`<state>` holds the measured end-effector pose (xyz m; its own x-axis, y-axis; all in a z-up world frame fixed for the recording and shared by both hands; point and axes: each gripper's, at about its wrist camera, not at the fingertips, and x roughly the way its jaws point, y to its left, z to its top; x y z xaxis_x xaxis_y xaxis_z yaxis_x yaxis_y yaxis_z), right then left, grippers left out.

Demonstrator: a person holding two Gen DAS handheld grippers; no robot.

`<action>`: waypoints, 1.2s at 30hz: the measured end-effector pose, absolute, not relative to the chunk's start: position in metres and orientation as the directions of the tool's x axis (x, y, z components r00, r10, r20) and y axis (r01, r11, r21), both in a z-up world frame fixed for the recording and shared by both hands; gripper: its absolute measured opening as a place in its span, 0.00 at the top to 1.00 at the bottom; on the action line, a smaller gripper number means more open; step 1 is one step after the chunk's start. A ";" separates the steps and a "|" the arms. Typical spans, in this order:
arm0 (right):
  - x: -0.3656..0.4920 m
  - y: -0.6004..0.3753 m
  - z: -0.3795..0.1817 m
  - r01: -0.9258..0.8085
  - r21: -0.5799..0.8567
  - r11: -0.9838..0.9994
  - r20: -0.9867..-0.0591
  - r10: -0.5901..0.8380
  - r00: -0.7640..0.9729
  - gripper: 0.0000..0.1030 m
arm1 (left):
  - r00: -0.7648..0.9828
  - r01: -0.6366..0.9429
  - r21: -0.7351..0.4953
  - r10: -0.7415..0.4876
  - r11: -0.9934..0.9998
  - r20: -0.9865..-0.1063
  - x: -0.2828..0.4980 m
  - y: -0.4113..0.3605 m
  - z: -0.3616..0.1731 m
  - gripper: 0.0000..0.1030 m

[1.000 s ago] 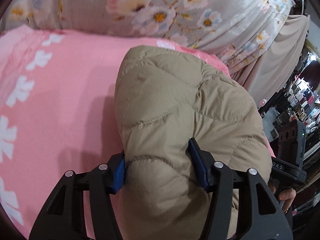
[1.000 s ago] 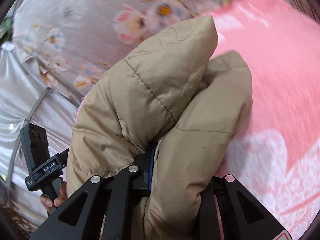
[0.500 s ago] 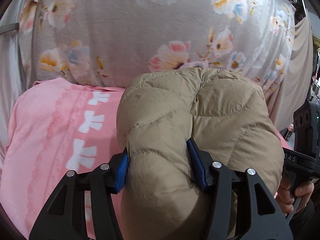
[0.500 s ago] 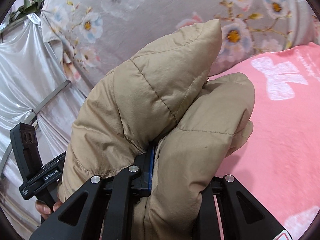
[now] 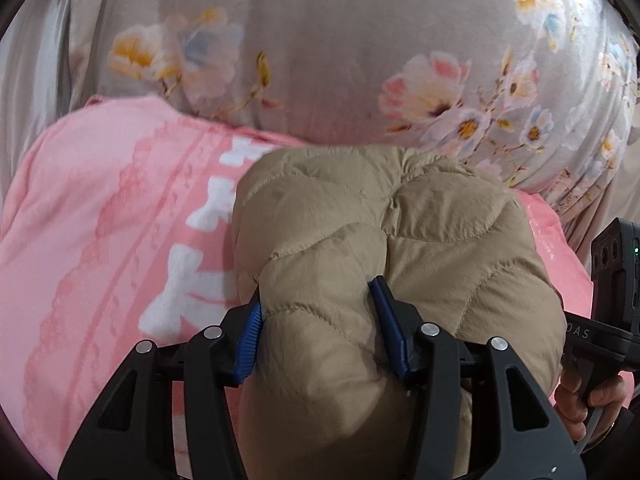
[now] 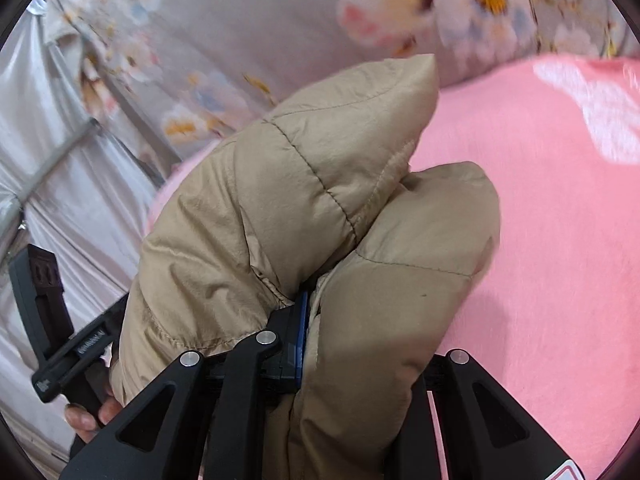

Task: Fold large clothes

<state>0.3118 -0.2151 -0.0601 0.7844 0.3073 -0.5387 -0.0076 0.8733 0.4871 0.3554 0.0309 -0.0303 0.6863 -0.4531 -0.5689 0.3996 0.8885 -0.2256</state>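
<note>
A tan quilted puffer jacket [image 5: 392, 248] is bunched up and held above a pink blanket [image 5: 100, 240]. My left gripper [image 5: 316, 320] is shut on a thick fold of the jacket, its blue pads [image 5: 250, 336] pressing in from both sides. My right gripper [image 6: 360, 336] is shut on another fold of the jacket [image 6: 304, 200], which bulges over the fingers and hides the right one; only the left blue pad [image 6: 301, 332] shows. Each gripper shows in the other's view, the right gripper's body [image 5: 612, 280] at the right edge and the left gripper's body [image 6: 52, 320] at the left.
The pink blanket with white bow prints [image 6: 560, 220] covers the surface below. A grey floral fabric [image 5: 360, 60] rises behind it. Silvery cloth and a metal bar [image 6: 52, 160] stand at the left of the right wrist view.
Both grippers have kept their hold on the jacket and tilted upward, then slightly back down. The floral backdrop fills more of both views than a second ago.
</note>
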 end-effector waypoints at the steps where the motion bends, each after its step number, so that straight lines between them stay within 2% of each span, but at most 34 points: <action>1: 0.313 -0.214 -0.068 -0.002 0.485 0.875 -0.553 0.308 0.774 0.85 | 0.682 0.393 -0.228 -0.449 0.891 -0.578 0.356 0.033 -0.037 0.50; 8: 0.295 -0.215 -0.106 0.022 0.549 0.836 -0.564 0.350 0.748 0.83 | 0.651 0.384 -0.288 -0.479 0.877 -0.589 0.341 0.057 -0.066 0.46; 14: 0.289 -0.223 -0.105 0.078 0.554 0.829 -0.602 0.334 0.725 0.75 | 0.670 0.335 -0.232 -0.404 0.913 -0.622 0.332 0.050 -0.063 0.41; 16: 0.273 -0.225 -0.093 0.097 0.515 0.852 -0.626 0.297 0.721 0.70 | 0.670 0.299 -0.207 -0.359 0.931 -0.650 0.326 0.051 -0.054 0.29; 17: 0.266 -0.226 -0.089 0.102 0.497 0.862 -0.634 0.280 0.721 0.68 | 0.674 0.287 -0.188 -0.337 0.939 -0.658 0.322 0.052 -0.050 0.27; 19: 0.241 -0.230 -0.076 0.155 0.425 0.892 -0.661 0.189 0.726 0.56 | 0.686 0.241 -0.123 -0.259 0.963 -0.680 0.312 0.053 -0.037 0.18; 23: 0.203 -0.232 -0.052 0.246 0.294 0.924 -0.668 0.015 0.744 0.56 | 0.690 0.169 -0.090 -0.183 0.981 -0.700 0.301 0.053 -0.020 0.15; 25: 0.193 -0.219 -0.030 0.243 0.202 0.949 -0.625 -0.066 0.778 0.59 | 0.695 0.148 -0.082 -0.163 0.986 -0.700 0.295 0.049 -0.011 0.15; 28: 0.190 -0.194 -0.008 0.169 0.118 0.979 -0.568 -0.073 0.820 0.61 | 0.710 0.130 -0.037 -0.119 0.991 -0.694 0.284 0.034 -0.003 0.10; 31: 0.201 -0.170 -0.003 0.102 0.077 0.992 -0.553 -0.043 0.832 0.66 | 0.715 0.112 0.000 -0.081 0.994 -0.694 0.279 0.020 -0.003 0.10; 33: 0.216 -0.155 -0.007 0.058 0.022 0.998 -0.580 -0.035 0.814 0.67 | 0.710 0.095 0.011 -0.060 0.995 -0.701 0.280 0.012 -0.007 0.10; 36: 0.240 -0.148 -0.016 0.050 0.020 0.999 -0.609 -0.027 0.793 0.70 | 0.696 0.058 0.038 -0.013 0.998 -0.718 0.289 0.005 -0.018 0.10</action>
<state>0.2405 -0.1479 -0.0159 0.7930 -0.0275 -0.6086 0.0502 0.9985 0.0203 0.2892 0.0046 -0.0178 0.6960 -0.0133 -0.7179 0.0582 0.9976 0.0380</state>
